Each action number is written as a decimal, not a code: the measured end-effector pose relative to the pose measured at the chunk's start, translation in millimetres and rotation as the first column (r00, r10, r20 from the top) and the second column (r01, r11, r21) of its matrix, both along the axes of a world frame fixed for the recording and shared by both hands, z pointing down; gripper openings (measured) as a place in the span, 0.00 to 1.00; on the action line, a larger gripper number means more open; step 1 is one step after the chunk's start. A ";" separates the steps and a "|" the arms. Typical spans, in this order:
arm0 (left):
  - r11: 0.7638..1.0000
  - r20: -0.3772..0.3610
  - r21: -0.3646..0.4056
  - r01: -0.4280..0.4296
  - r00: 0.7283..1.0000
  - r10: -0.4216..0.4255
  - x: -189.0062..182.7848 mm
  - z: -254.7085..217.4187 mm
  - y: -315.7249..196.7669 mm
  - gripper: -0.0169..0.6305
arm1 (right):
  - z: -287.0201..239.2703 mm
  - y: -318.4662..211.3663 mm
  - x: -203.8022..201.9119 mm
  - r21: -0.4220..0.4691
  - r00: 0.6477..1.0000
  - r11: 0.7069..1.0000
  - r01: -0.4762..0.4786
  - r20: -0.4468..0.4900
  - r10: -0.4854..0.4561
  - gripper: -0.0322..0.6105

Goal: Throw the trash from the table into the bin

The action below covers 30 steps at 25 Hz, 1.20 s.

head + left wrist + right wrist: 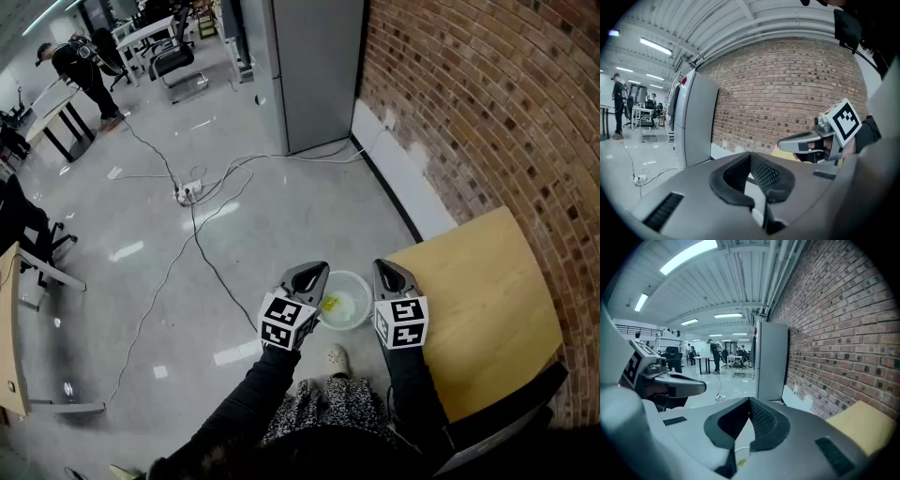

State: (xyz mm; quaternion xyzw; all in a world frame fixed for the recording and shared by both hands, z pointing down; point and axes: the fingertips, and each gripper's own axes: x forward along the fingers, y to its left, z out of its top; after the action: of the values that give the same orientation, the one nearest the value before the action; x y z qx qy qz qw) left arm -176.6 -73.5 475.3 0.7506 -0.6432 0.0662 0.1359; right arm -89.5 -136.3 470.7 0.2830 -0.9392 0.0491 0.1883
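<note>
A white bin (362, 287) stands on the floor beside the table's near corner, with a yellow piece of trash (331, 303) inside it. Both grippers hang side by side above the bin and point forward. My left gripper (315, 273) has its jaws together and nothing between them; from its own camera its jaws (750, 161) also meet. My right gripper (388, 272) is shut and empty too, over the bin's right rim. Through the slit behind the right gripper's (750, 401) tips a bit of the bin (742, 453) shows. The wooden table (483, 309) shows no trash on it.
A brick wall (487, 103) runs along the right, behind the table. A tall grey cabinet (309, 66) stands against it further off. Cables and a power strip (190, 192) lie on the floor ahead. A person (82, 67) stands by desks at the far left.
</note>
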 end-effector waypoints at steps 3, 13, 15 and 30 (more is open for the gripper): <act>1.000 0.019 0.018 -0.019 1.000 0.019 3.8 -18.2 2.4 0.04 | -19.4 8.2 2.3 0.028 1.000 1.000 -0.007 0.017 0.007 0.07; 0.997 0.038 0.081 0.002 0.999 -0.005 -5.8 -62.3 14.0 0.04 | -75.6 22.0 9.4 0.094 0.997 0.995 -0.047 0.065 0.041 0.07; 0.997 0.038 0.080 0.012 0.999 -0.015 -8.5 -67.0 15.2 0.04 | -82.5 23.9 10.8 0.090 0.995 0.994 -0.055 0.084 0.048 0.07; 0.996 -0.017 0.090 -0.022 1.000 0.023 5.9 -80.5 0.1 0.04 | -101.7 10.7 29.3 0.085 0.986 0.990 -0.114 0.133 0.102 0.07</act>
State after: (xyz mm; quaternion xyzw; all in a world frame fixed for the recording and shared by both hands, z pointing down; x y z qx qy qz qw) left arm -170.7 -73.4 394.8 0.7637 -0.6358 0.0320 0.1069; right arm -60.2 -125.6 368.9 0.3381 -0.9339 0.0340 0.1112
